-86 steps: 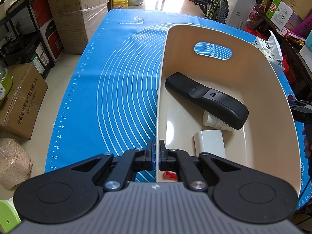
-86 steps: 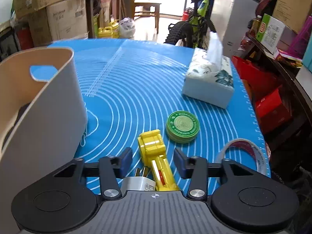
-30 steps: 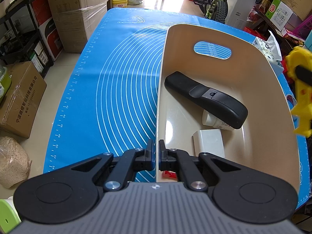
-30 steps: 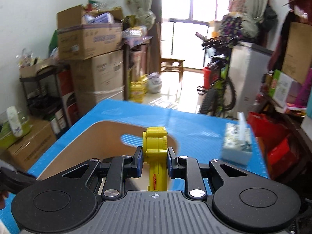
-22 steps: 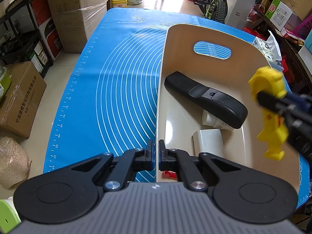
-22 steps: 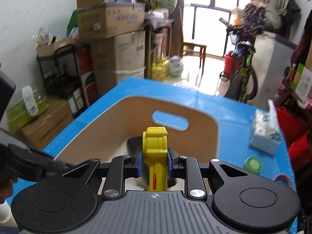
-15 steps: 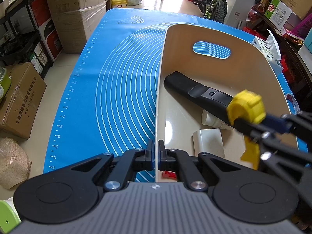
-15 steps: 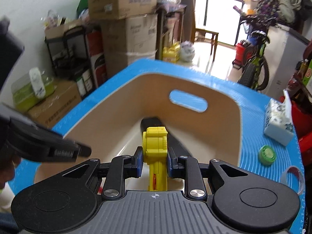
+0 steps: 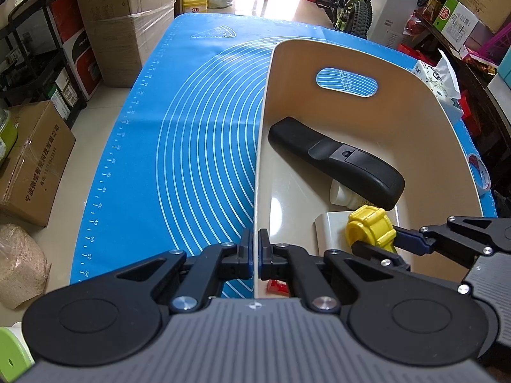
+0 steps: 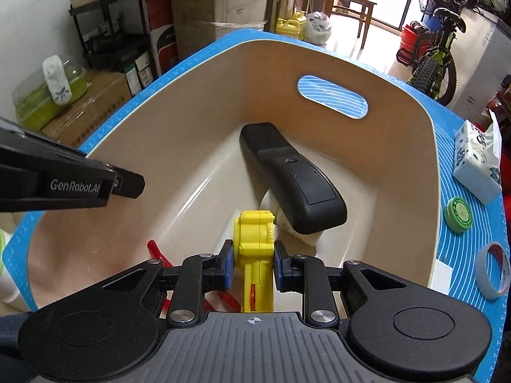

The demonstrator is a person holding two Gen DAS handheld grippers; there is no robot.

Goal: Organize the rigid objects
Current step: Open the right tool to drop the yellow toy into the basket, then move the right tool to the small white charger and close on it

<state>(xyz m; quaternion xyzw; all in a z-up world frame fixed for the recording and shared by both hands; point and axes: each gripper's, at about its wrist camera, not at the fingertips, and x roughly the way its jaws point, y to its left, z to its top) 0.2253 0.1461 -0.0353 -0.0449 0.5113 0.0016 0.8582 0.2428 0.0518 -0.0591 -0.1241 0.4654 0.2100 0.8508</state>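
Observation:
A beige bin [image 9: 424, 118] stands on the blue mat [image 9: 198, 134]. My left gripper [image 9: 255, 252] is shut on the bin's near left wall. My right gripper [image 10: 254, 263] is shut on a yellow toy tool [image 10: 255, 242] and holds it low inside the bin [image 10: 198, 102]; the tool also shows in the left wrist view [image 9: 369, 226]. In the bin lie a black remote [image 9: 338, 162], a white bottle [image 9: 343, 193] under it, a white block [image 9: 329, 229] and a red piece [image 10: 153, 247].
To the right of the bin on the mat are a tissue pack [image 10: 476, 162], a green round tin [image 10: 460, 214] and a tape roll [image 10: 491, 269]. Cardboard boxes [image 9: 32, 162] and a shelf stand left of the table. A bicycle [image 10: 431, 44] stands behind.
My right gripper picked the yellow tool up off the mat, carried it left over the bin and lowered it inside. The left gripper has stayed shut on the bin wall.

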